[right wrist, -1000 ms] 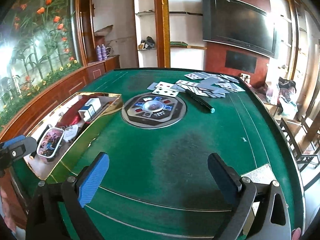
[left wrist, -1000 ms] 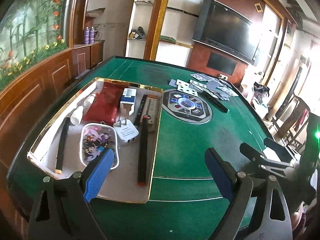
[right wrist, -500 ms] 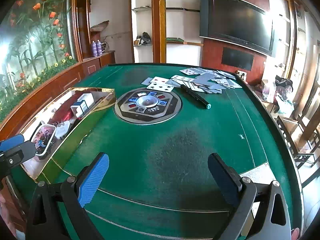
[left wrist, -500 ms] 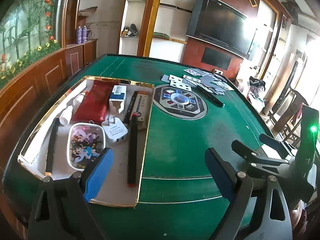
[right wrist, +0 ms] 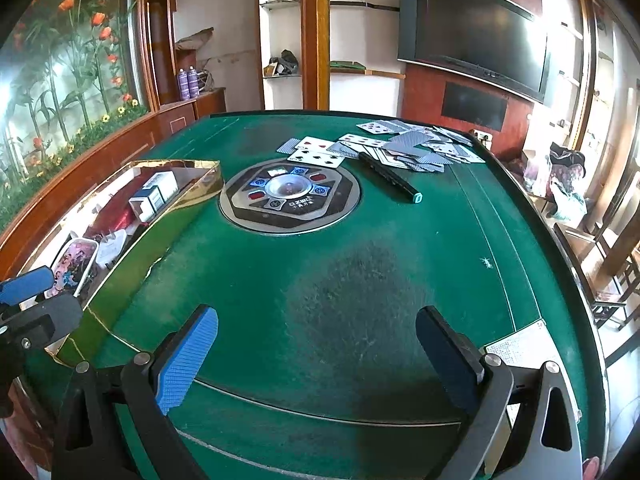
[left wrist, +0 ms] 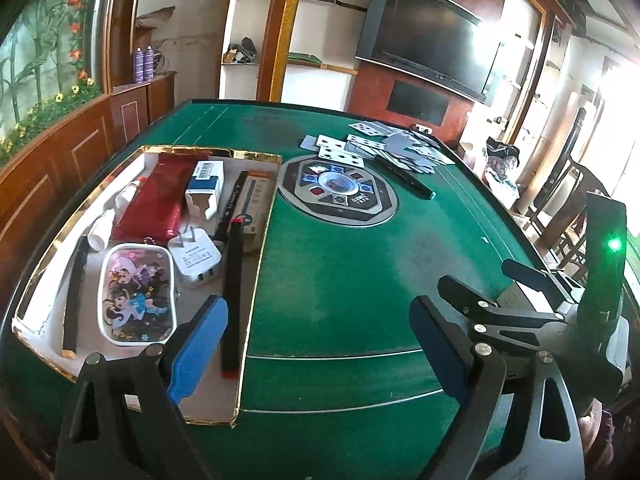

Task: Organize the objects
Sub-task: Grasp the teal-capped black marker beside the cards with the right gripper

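Lying slantwise on the green felt, the dark pen [right wrist: 388, 176] sits just beside the scattered playing cards [right wrist: 404, 145] at the far side of the table [right wrist: 360, 272], and it looks like the main loose item left outside the gold-edged tray [left wrist: 256, 248]. That tray already holds the red pouch [left wrist: 154, 200], the white charger [left wrist: 195, 258], the small blue and white box [left wrist: 205, 178], the cartoon case [left wrist: 138, 294] and a long black stick with a red end [left wrist: 231, 292]. Over the last second both cameras have risen and pulled back slightly: the tray now sits lower and more fully in the left view, and the round console [right wrist: 289, 197] in the table's middle has slid a little further off in the right view, while nothing in the tray or on the felt has shifted. The left gripper [left wrist: 318, 354] hangs above the tray's near right corner with its blue pads spread wide and nothing between them; the right gripper [right wrist: 316, 356] hovers over bare felt, likewise spread and empty. My reading is that a placement has just finished and the hands are resetting, so the pen, and perhaps the cards, come next, most naturally for the right gripper.
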Demonstrator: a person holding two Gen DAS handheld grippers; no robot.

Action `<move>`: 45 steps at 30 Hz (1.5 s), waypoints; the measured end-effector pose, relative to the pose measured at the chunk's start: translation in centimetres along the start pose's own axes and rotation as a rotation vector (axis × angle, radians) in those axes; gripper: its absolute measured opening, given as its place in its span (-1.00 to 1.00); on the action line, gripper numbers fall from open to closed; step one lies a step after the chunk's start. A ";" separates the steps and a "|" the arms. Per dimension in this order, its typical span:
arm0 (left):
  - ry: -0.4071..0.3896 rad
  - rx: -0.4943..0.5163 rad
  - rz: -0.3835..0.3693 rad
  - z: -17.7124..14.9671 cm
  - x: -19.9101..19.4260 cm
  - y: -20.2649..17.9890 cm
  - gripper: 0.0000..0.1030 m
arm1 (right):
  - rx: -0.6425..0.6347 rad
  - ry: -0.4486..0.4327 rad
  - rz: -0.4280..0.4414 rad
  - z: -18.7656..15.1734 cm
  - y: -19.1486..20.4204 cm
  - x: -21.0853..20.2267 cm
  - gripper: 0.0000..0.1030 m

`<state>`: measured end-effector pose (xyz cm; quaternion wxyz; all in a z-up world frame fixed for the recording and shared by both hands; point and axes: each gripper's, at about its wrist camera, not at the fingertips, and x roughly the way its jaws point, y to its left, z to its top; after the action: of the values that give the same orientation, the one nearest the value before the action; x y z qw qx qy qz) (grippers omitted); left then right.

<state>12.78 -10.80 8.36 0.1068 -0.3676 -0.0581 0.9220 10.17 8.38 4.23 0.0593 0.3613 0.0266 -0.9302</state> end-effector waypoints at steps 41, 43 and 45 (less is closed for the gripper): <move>0.179 -0.268 -0.298 4.4 15.2 -0.7 0.78 | 0.004 0.424 -0.175 17.4 -11.3 25.0 0.04; 0.186 -0.267 -0.303 4.3 15.3 -0.8 0.78 | 0.009 0.420 -0.150 17.5 -10.9 25.1 -0.28; 0.189 -0.267 -0.311 4.2 15.1 -0.8 0.78 | -0.030 0.416 -0.168 17.2 -9.8 24.8 -0.45</move>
<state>-0.71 -6.55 1.49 0.2031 -0.4498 -0.2253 0.8401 -20.78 14.28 0.20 -0.0199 0.5411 0.0818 -0.8368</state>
